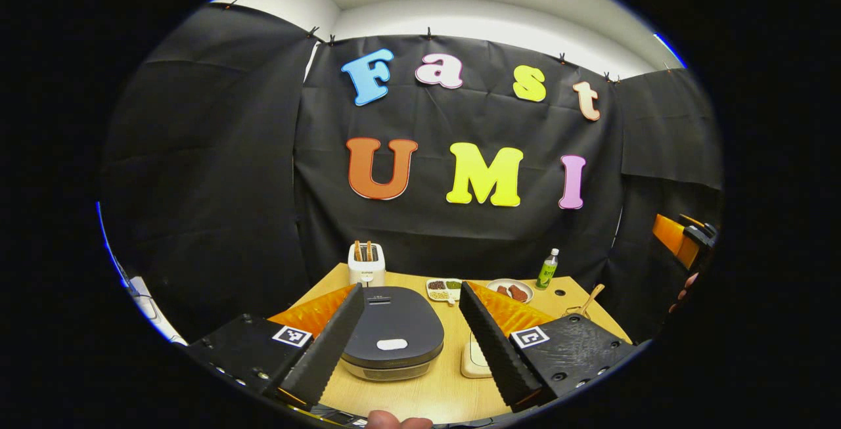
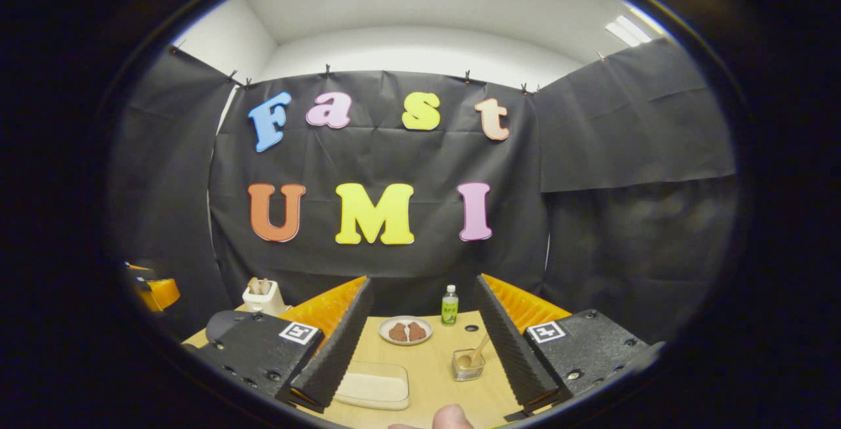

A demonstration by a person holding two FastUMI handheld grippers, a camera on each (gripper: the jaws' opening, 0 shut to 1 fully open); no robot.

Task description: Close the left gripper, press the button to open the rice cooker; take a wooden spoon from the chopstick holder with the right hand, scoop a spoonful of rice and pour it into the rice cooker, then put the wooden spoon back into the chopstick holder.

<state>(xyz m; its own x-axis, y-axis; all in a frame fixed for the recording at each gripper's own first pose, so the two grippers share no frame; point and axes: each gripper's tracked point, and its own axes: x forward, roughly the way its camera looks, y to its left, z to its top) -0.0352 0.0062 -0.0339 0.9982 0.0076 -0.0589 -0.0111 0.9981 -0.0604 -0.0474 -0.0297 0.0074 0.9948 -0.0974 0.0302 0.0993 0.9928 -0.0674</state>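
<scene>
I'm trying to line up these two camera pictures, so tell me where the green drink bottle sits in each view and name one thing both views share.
Left gripper view: the green bottle stands at the far right of the table, just right of the plate of food.
Right gripper view: the green bottle stands near the centre, between the open fingers, again just right of the plate of food.
Shared landmark: the toaster, at the table's far left.

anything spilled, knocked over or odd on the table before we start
Nothing stands out. The rice cooker sits level with its lid shut, the wooden spoon leans in its holder, the green bottle stands upright, and the plate lies flat. No spills show on the table.
</scene>
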